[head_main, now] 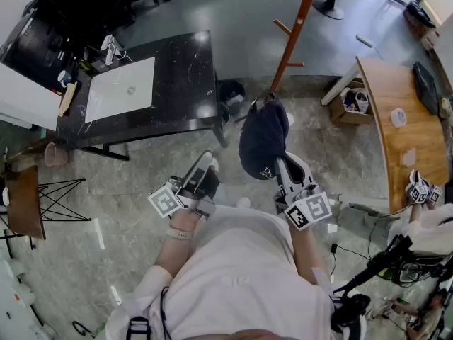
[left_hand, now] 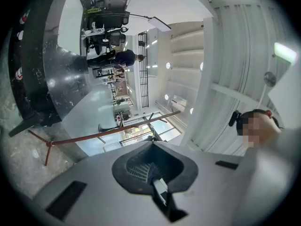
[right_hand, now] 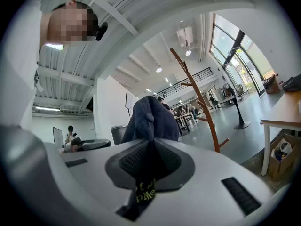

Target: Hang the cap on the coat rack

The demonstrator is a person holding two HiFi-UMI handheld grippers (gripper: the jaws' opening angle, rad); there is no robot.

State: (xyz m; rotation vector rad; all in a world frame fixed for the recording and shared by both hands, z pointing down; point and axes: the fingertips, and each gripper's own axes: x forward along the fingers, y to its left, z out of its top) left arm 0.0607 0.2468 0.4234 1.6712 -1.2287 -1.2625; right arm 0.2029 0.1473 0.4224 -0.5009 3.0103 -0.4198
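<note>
1. The cap [head_main: 263, 142], dark navy, hangs pinched in the right gripper [head_main: 282, 165], whose jaws are closed on its fabric. It is held up in front of the person's chest.
2. The left gripper [head_main: 205, 165] is just beside it. Its jaws are pressed together with nothing between them.
3. The coat rack [head_main: 294, 30], an orange-brown wooden pole with short pegs, rises just beyond the cap. In the head view the cap covers the pole's foot. In the right gripper view the rack [right_hand: 200, 102] stands right of the cap [right_hand: 149, 121], apart from it.
4. A black desk [head_main: 177, 83] carrying a white sheet [head_main: 120, 89] stands left of the rack, with a dark bin [head_main: 230, 91] at its near corner, close to the pole.
5. To the right are a cardboard box [head_main: 352, 103] and a curved wooden desk [head_main: 396, 126].
6. The floor [head_main: 106, 190] is glossy grey stone tile. The room is a large open hall with white beams and tall windows.
</note>
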